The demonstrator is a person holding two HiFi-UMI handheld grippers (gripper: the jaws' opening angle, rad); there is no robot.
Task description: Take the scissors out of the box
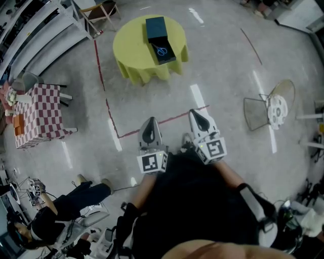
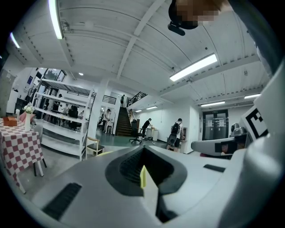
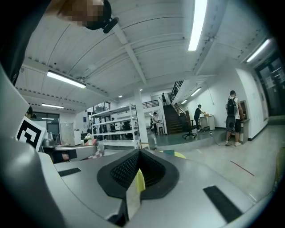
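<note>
Far ahead in the head view stands a round yellow-green table [image 1: 136,50]. On it lies an open dark blue box [image 1: 167,56] with blue-handled scissors [image 1: 161,50] inside, and its lid [image 1: 156,26] lies just behind. Both grippers hover close to the person's body, well short of the table. The left gripper [image 1: 149,121] and the right gripper [image 1: 195,112] point toward the table. In the left gripper view the left gripper [image 2: 143,171] has its jaws together with nothing between them. In the right gripper view the right gripper [image 3: 139,178] is likewise shut and holds nothing.
A red-checkered table [image 1: 35,114] stands at the left and a wire chair [image 1: 268,109] at the right. A wooden chair [image 1: 101,12] and shelving [image 1: 35,30] are at the back left. Red tape lines [image 1: 109,109] cross the floor. A person [image 1: 55,212] sits at lower left.
</note>
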